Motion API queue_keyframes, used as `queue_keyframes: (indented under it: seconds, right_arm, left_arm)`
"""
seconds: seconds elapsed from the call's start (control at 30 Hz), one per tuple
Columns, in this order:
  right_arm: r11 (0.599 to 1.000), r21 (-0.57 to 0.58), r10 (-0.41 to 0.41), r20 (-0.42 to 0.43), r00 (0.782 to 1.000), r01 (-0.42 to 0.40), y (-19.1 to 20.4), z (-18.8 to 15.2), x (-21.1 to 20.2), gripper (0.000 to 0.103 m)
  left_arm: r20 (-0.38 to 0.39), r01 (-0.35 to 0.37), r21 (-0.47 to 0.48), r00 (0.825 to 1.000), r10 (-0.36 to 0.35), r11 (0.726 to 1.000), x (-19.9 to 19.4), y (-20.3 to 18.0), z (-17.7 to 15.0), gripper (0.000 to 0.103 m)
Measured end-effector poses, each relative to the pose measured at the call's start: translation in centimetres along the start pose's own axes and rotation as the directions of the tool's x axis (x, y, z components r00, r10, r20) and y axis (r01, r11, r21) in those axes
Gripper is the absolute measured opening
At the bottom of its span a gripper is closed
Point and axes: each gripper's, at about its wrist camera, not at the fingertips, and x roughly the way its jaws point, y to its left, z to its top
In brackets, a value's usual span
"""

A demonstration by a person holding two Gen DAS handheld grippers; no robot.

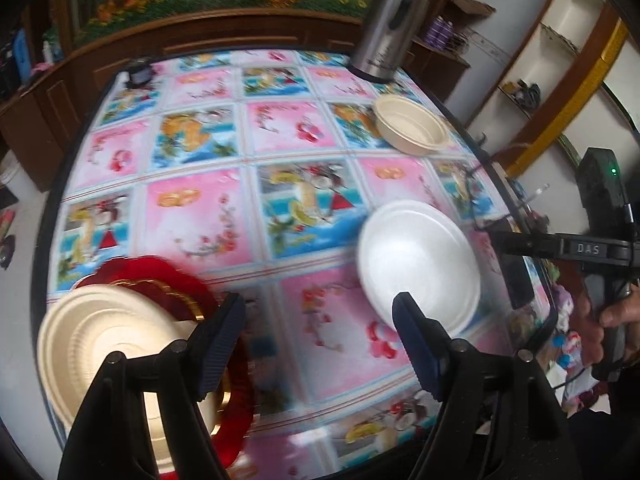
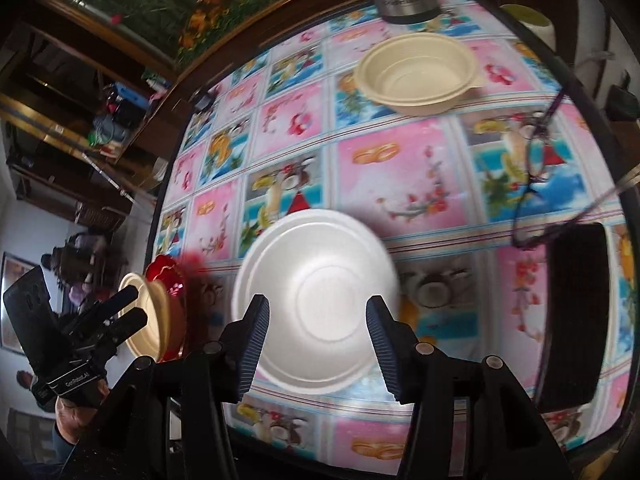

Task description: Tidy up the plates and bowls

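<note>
Leftmost, a cream round paper plate (image 1: 108,344) lies on a red scalloped plate (image 1: 168,284) beside the spread, empty left gripper (image 1: 316,344). The right gripper (image 2: 316,340) hangs spread above the white foam bowl (image 2: 316,300); a beige plastic bowl (image 2: 416,76) sits beyond.

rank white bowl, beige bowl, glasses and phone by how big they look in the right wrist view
1. white bowl, but it lies nearest the camera, so part of that is nearness
2. beige bowl and phone: too alike to rank, and the phone sits in the stretched edge
3. glasses
</note>
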Motion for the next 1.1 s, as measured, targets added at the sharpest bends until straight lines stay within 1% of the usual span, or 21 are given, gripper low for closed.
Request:
queue_keyframes:
  seconds: [0.1, 0.17, 0.23, 0.27, 0.33, 0.37, 0.4, 0.43, 0.47, 0.5, 0.53, 0.57, 0.6, 0.63, 0.7, 0.8, 0.87, 1.0, 1.1]
  right_arm:
    - [1.000, 0.026, -0.010, 0.004, 1.000, 0.010, -1.7, -0.5, -0.1, 0.054]
    - [0.999, 0.027, -0.019, 0.006, 1.000, 0.019, -2.3, -0.9, 0.1, 0.054]
    - [0.999, 0.021, -0.030, 0.011, 0.999, 0.030, -2.7, -1.2, 0.4, 0.054]
    - [0.999, 0.021, -0.039, 0.009, 0.999, 0.038, -2.9, -1.3, 0.8, 0.054]
    - [0.999, 0.017, -0.029, 0.014, 0.999, 0.028, -3.2, -1.4, 1.2, 0.054]
    - [0.999, 0.013, -0.043, 0.012, 0.999, 0.042, -3.4, -1.4, 1.5, 0.054]
    - [0.999, 0.013, -0.049, 0.006, 0.999, 0.049, -3.5, -1.5, 1.9, 0.053]
    - [0.999, 0.015, -0.042, 0.003, 0.999, 0.042, -3.6, -1.5, 2.1, 0.051]
    - [0.999, 0.020, -0.032, 0.003, 0.999, 0.032, -3.8, -1.4, 2.5, 0.050]
    - [0.999, 0.018, -0.032, 0.003, 0.999, 0.032, -3.9, -1.5, 2.7, 0.044]
    - [1.000, 0.006, -0.031, -0.008, 1.000, 0.031, -3.8, -1.4, 3.2, 0.031]
    - [1.000, 0.008, -0.025, -0.011, 1.000, 0.025, -3.8, -1.5, 3.5, 0.017]
    - [1.000, 0.015, -0.016, -0.010, 1.000, 0.017, -3.8, -1.6, 3.8, 0.012]
    - [1.000, 0.016, -0.010, -0.019, 1.000, 0.010, -3.7, -1.7, 4.1, 0.010]
    - [1.000, 0.010, -0.015, -0.024, 1.000, 0.015, -3.2, -1.9, 4.4, 0.010]
    - [1.000, 0.007, -0.003, -0.026, 1.000, 0.003, -2.7, -1.9, 4.1, 0.010]
    - [1.000, -0.001, 0.008, -0.026, 1.000, -0.008, -2.2, -1.7, 3.8, 0.010]
    - [0.998, -0.050, 0.023, -0.027, 0.999, -0.024, 0.1, -1.3, 3.3, 0.010]
    - [0.995, -0.088, 0.043, -0.020, 0.999, -0.045, 1.9, -0.8, 2.9, 0.010]
  left_arm:
    - [-0.045, 0.066, 0.001, 0.997, -0.066, 0.998, 1.7, -1.3, 0.5, 0.075]
    - [-0.078, 0.089, -0.009, 0.993, -0.089, 0.996, 3.1, -1.8, 1.0, 0.075]
    - [-0.094, 0.077, -0.005, 0.993, -0.077, 0.997, 4.1, -2.1, 1.3, 0.073]
    - [-0.115, 0.052, 0.004, 0.992, -0.051, 0.999, 5.0, -2.3, 1.5, 0.071]
    - [-0.142, 0.048, 0.010, 0.989, -0.046, 0.999, 6.5, -2.7, 1.8, 0.065]
    - [-0.156, 0.041, 0.011, 0.987, -0.039, 0.999, 7.1, -2.8, 1.8, 0.063]
    - [-0.168, 0.036, 0.018, 0.985, -0.032, 0.999, 7.6, -2.9, 1.8, 0.059]
    - [-0.175, 0.040, 0.027, 0.984, -0.035, 0.999, 8.1, -3.2, 1.8, 0.055]
    - [-0.179, 0.044, 0.035, 0.983, -0.037, 0.998, 8.3, -3.4, 1.7, 0.052]
    - [-0.186, 0.040, 0.049, 0.982, -0.030, 0.998, 8.8, -3.8, 1.7, 0.043]
    - [-0.193, 0.035, 0.059, 0.981, -0.023, 0.998, 9.1, -3.9, 1.6, 0.031]
    - [-0.211, 0.037, 0.078, 0.977, -0.020, 0.996, 9.6, -4.2, 1.4, 0.027]
    - [-0.218, 0.048, 0.088, 0.976, -0.028, 0.995, 9.8, -4.5, 1.3, 0.025]
    - [-0.216, 0.041, 0.100, 0.976, -0.018, 0.994, 9.9, -4.6, 1.1, 0.025]
    - [-0.207, 0.022, 0.126, 0.978, 0.005, 0.992, 9.6, -4.7, 1.0, 0.025]
    - [-0.185, 0.027, 0.119, 0.983, -0.005, 0.993, 8.8, -4.3, 1.0, 0.025]
    - [-0.163, 0.019, 0.122, 0.987, 0.002, 0.992, 7.9, -4.2, 0.9, 0.025]
    - [-0.116, -0.008, 0.102, 0.993, 0.020, 0.995, 6.0, -3.3, 0.9, 0.027]
    - [-0.066, -0.023, 0.058, 0.997, 0.026, 0.998, 3.5, -1.7, 0.8, 0.027]
